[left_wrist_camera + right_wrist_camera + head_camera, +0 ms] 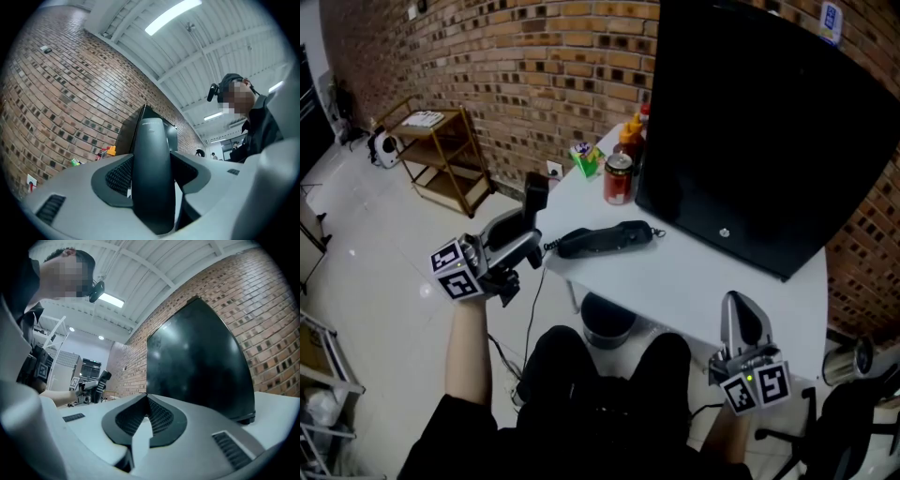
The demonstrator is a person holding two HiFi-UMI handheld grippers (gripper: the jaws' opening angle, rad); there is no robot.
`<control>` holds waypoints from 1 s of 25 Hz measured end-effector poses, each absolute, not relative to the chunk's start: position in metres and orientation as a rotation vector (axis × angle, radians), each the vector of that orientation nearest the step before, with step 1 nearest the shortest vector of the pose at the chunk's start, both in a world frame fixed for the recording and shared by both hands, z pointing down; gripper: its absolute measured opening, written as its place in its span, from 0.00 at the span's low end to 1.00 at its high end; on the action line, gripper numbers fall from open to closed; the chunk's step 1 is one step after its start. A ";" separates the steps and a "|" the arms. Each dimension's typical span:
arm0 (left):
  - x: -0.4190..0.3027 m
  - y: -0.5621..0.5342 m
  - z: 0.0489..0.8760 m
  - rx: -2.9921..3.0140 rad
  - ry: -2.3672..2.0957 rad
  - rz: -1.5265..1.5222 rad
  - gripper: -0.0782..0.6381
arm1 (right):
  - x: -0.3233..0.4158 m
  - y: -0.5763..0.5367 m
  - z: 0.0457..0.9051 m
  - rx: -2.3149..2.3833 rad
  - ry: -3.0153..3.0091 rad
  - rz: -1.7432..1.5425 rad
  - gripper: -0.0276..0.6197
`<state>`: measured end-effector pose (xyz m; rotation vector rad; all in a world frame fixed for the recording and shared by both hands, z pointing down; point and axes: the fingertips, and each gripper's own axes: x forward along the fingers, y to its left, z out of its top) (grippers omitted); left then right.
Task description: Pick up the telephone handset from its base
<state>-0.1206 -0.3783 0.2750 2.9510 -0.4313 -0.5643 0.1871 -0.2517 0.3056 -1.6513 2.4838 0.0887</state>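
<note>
**A:** Head view first, please.

**B:** Looking steeply down at a white rectangular table (703,272). Lying near the table's left edge, a slim black plastic telephone base (605,239), with a dark cord at the end nearest that edge. Just off the table's left edge, the grey left gripper (530,234) with its marker cube. Clamped in it, the long black plastic telephone handset (534,194), clear of the base and standing upright beside the table edge. Toward the table's far end, a red drink can (618,178) next to a large black flat screen (759,131). At the table's near edge, the right gripper (741,309), pointing in over the table and carrying nothing.

**A:** And the left gripper view?

**B:** Jaws spread wide and pressed against the handset on both sides. Handset rising straight up the middle of the frame, above table level. Beyond the table, a red brick wall (61,93).

**A:** Right gripper view?

**B:** Jaws brought together tip to tip, nothing between them. Ahead, the white table surface with the black screen standing on it. Past the table's far side, small in the distance, the left gripper gripping the handset.
</note>
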 end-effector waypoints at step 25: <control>-0.122 -0.371 0.269 2.974 -0.372 -0.573 0.46 | 0.194 -0.253 0.294 -1.713 2.360 0.132 0.06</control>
